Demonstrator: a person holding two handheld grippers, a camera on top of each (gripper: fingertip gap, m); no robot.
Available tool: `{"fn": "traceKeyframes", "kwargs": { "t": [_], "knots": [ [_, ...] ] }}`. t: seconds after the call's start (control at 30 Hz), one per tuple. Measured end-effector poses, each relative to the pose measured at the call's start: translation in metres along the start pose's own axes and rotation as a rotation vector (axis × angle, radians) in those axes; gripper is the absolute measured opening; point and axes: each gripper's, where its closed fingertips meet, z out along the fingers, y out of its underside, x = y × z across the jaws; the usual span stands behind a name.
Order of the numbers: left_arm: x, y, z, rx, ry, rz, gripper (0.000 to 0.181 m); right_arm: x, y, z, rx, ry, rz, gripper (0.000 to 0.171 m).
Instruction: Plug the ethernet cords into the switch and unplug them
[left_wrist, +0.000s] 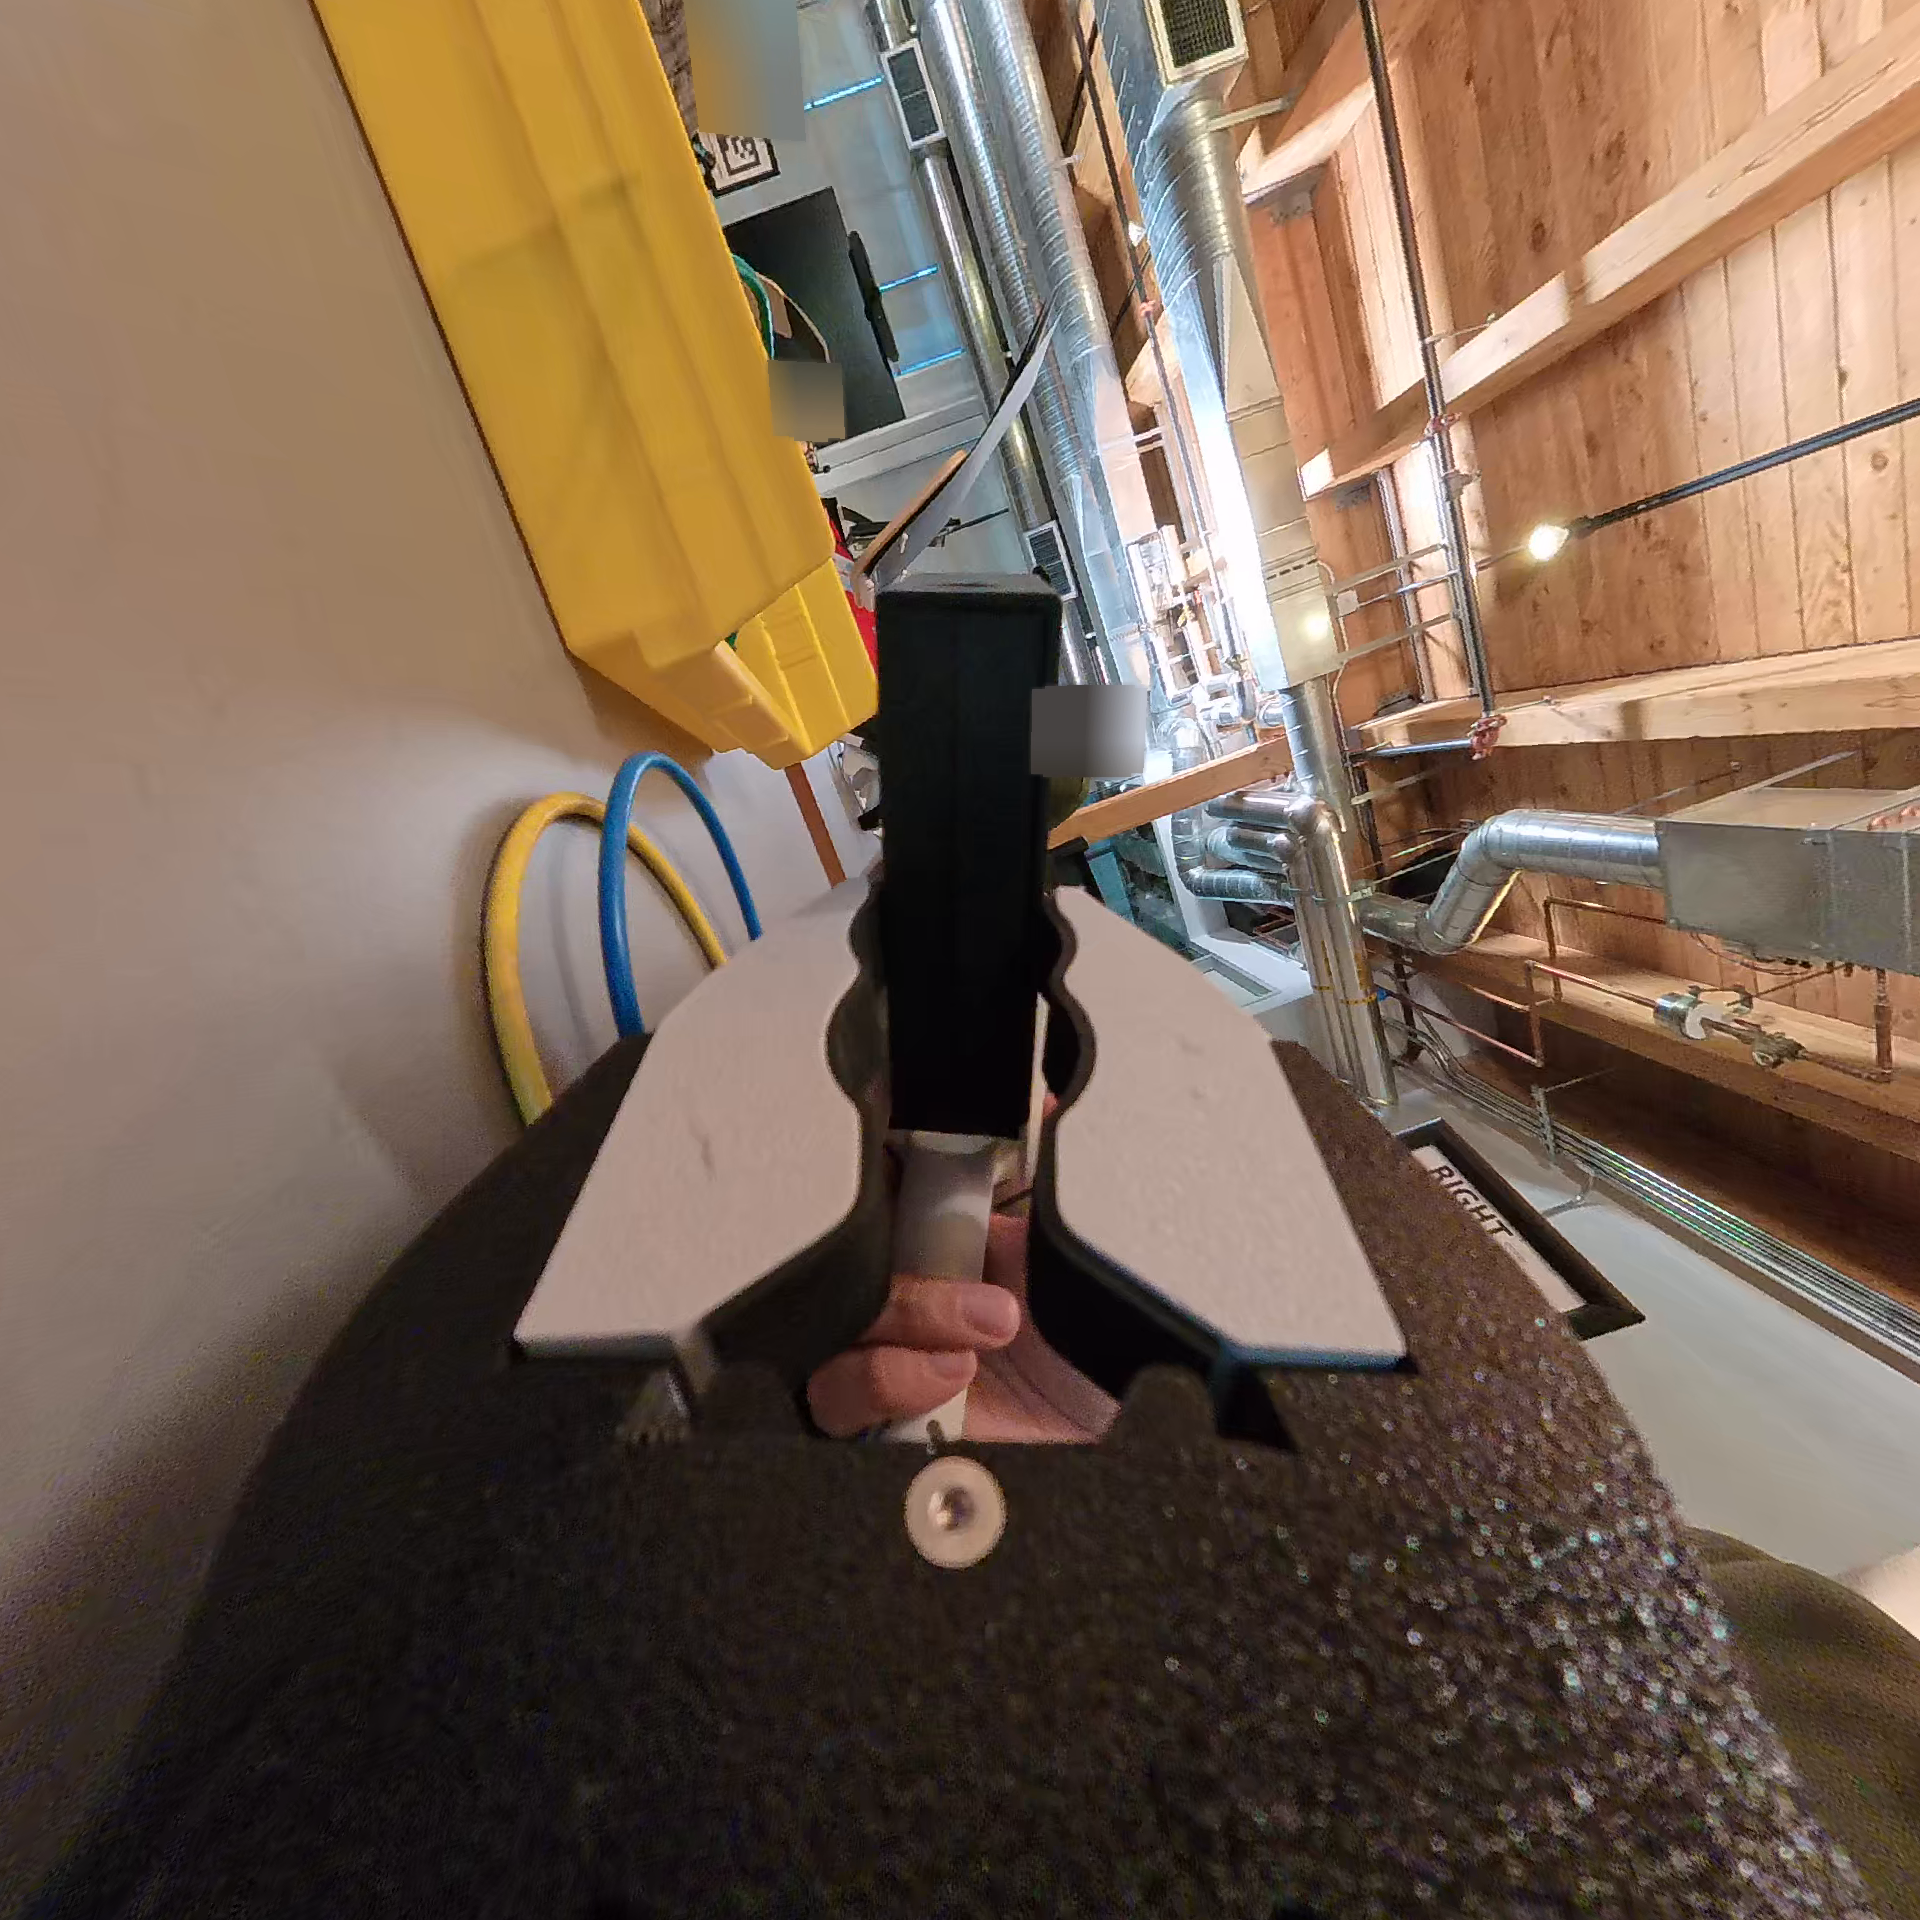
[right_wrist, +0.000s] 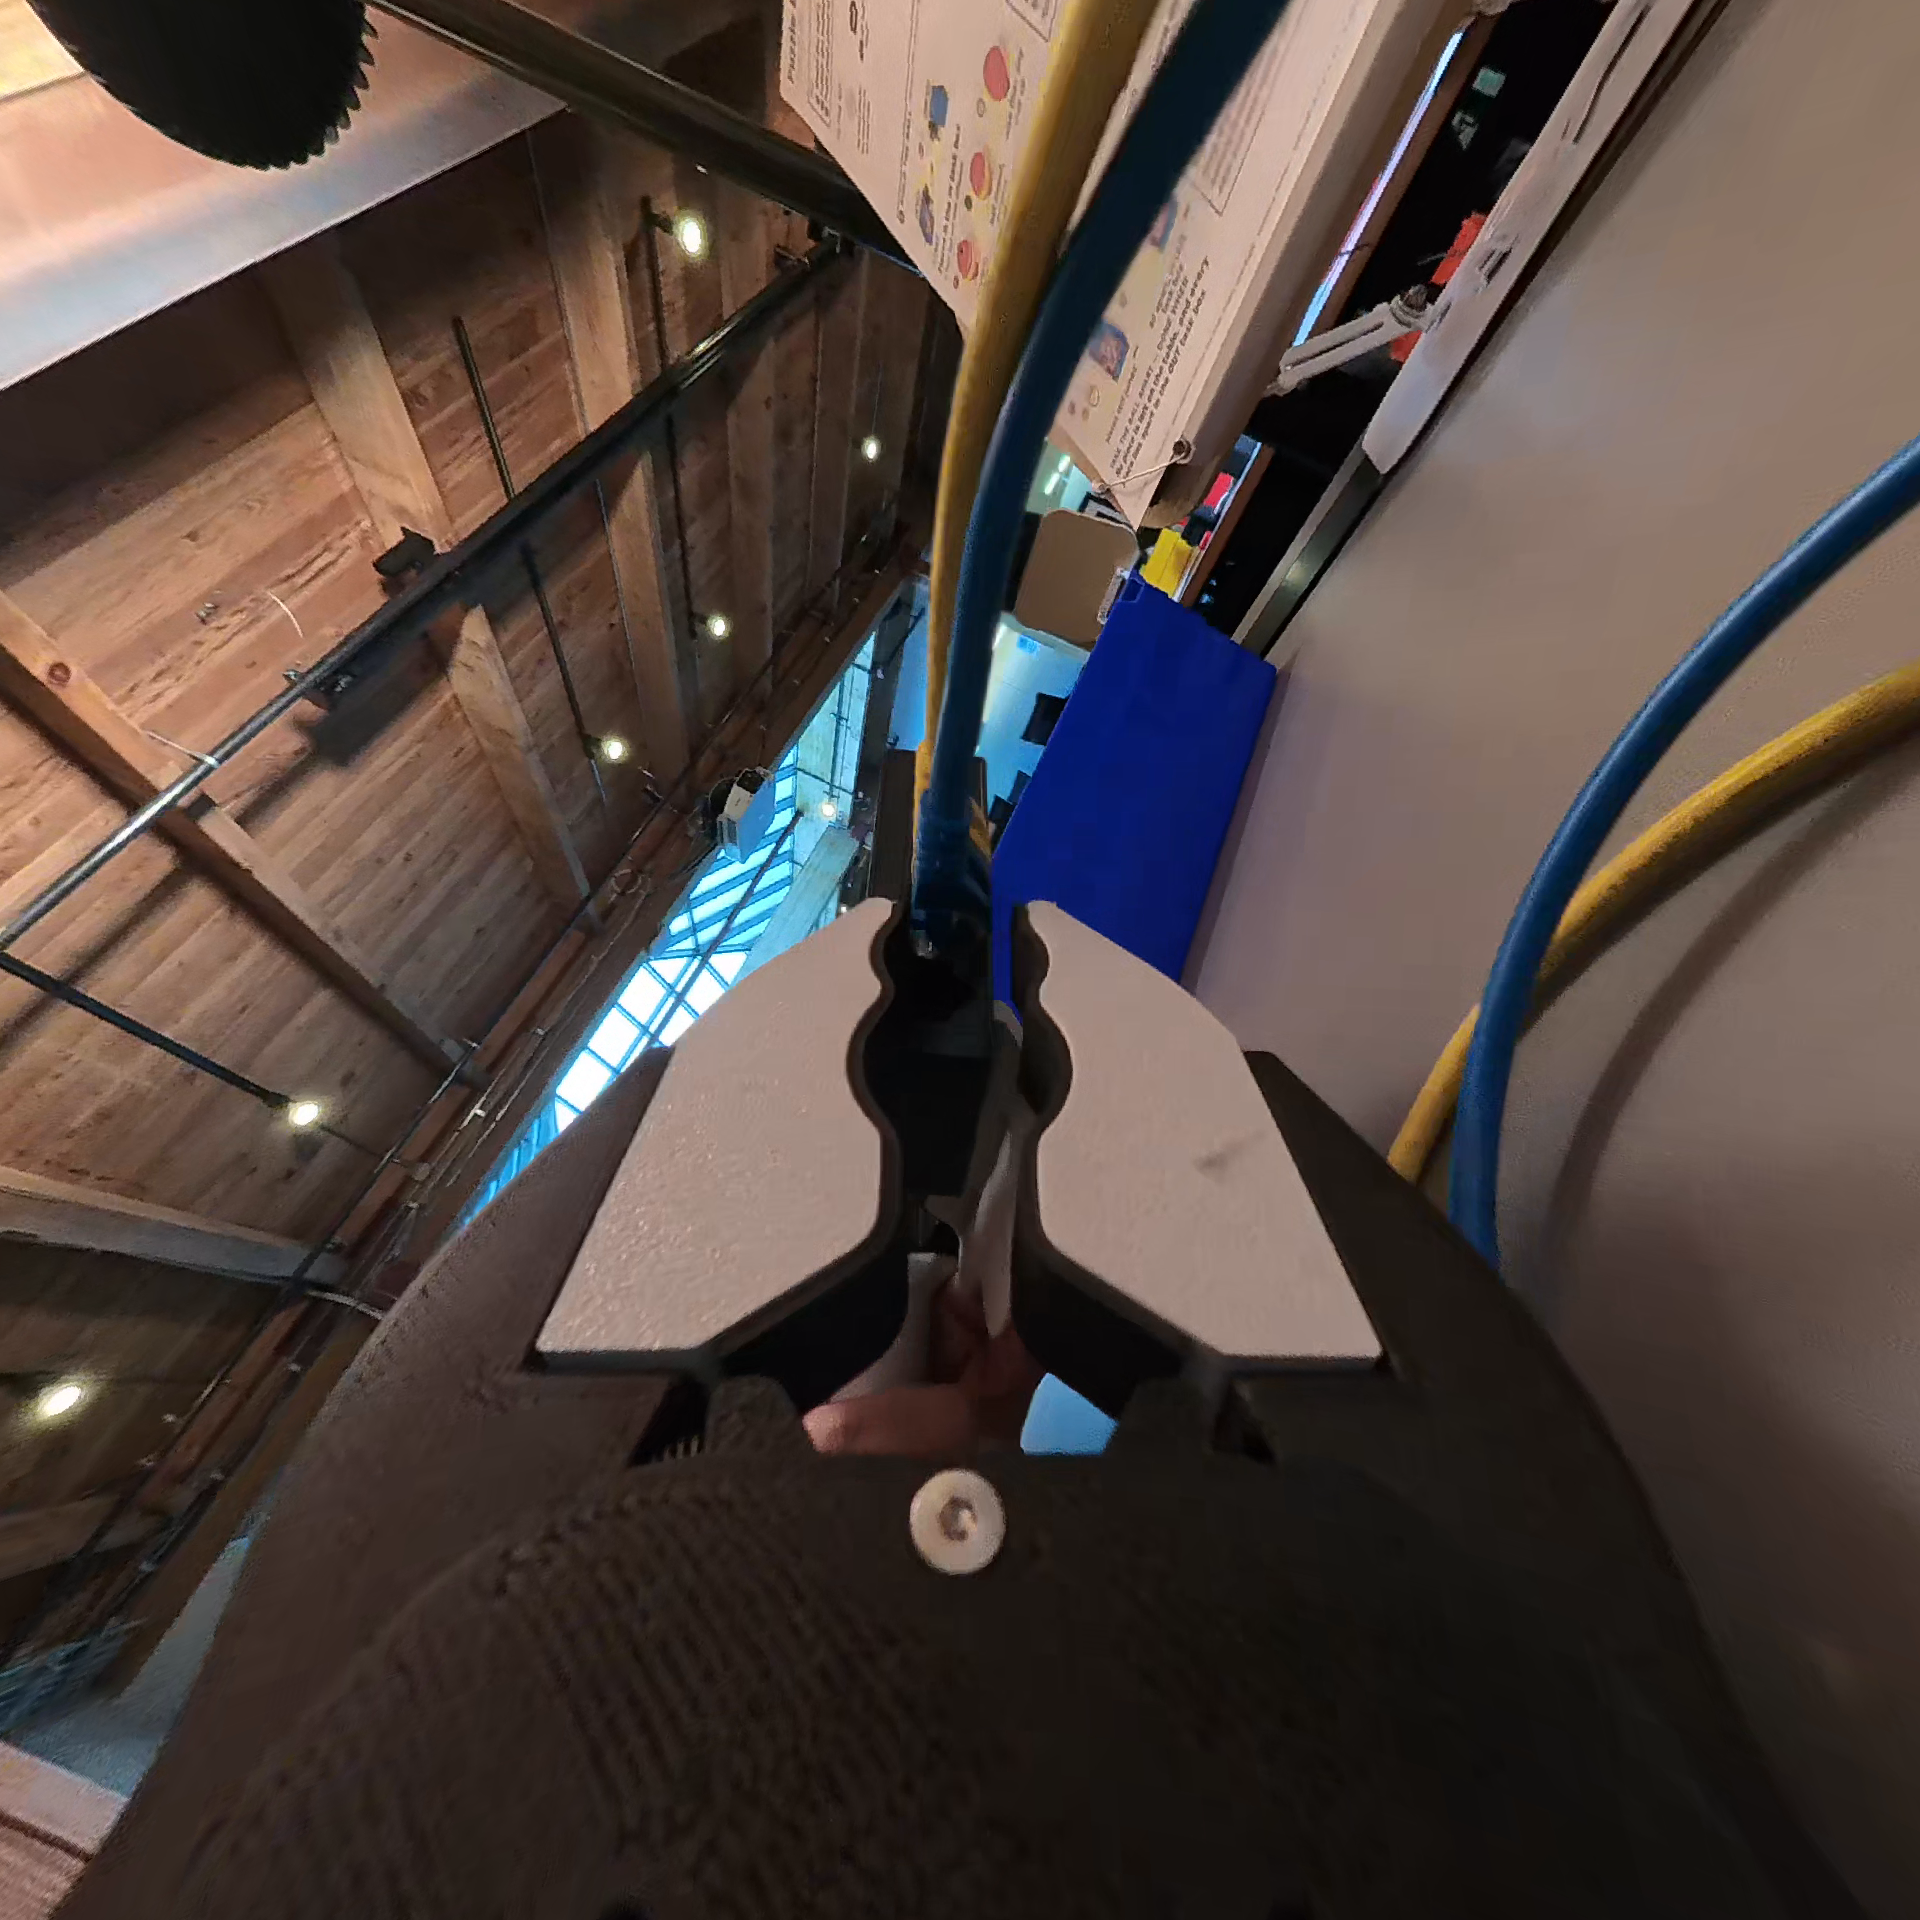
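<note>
My left gripper (left_wrist: 961, 914) is shut on a black box-shaped switch (left_wrist: 961, 790), which sticks out past the fingertips; its ports do not show. Loops of the yellow cord (left_wrist: 504, 935) and blue cord (left_wrist: 613, 883) lie on the beige table (left_wrist: 208, 623) to its left. My right gripper (right_wrist: 961, 920) is shut on the plug end of the blue cord (right_wrist: 948, 852), whose cable runs up and away. The yellow cord (right_wrist: 987, 312) runs just behind it. Something dark sits between the right fingers; I cannot tell what. Both cords loop back over the table (right_wrist: 1662, 416) at the right.
Yellow plastic bins (left_wrist: 582, 343) stand on the table at the upper left of the left wrist view. A blue bin (right_wrist: 1122, 790) and a printed sheet (right_wrist: 935, 104) sit beyond the right gripper. Both views are tilted toward a wooden ceiling with ducts.
</note>
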Motion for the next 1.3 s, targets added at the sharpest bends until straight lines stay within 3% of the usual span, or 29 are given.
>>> {"fn": "traceKeyframes", "kwargs": {
  "t": [0.8, 1.3],
  "knots": [
    [-0.0044, -0.0011, 0.0025, 0.042, -0.021, -0.010, 0.027, 0.0037, -0.0006, -0.0007, 0.029, -0.023, 0.109, 0.016],
    [-0.0064, 0.0002, 0.0032, 0.029, -0.066, 0.083, 0.027, 0.0064, -0.0015, 0.0020, 0.004, -0.005, 0.113, 0.014]
  ]
}}
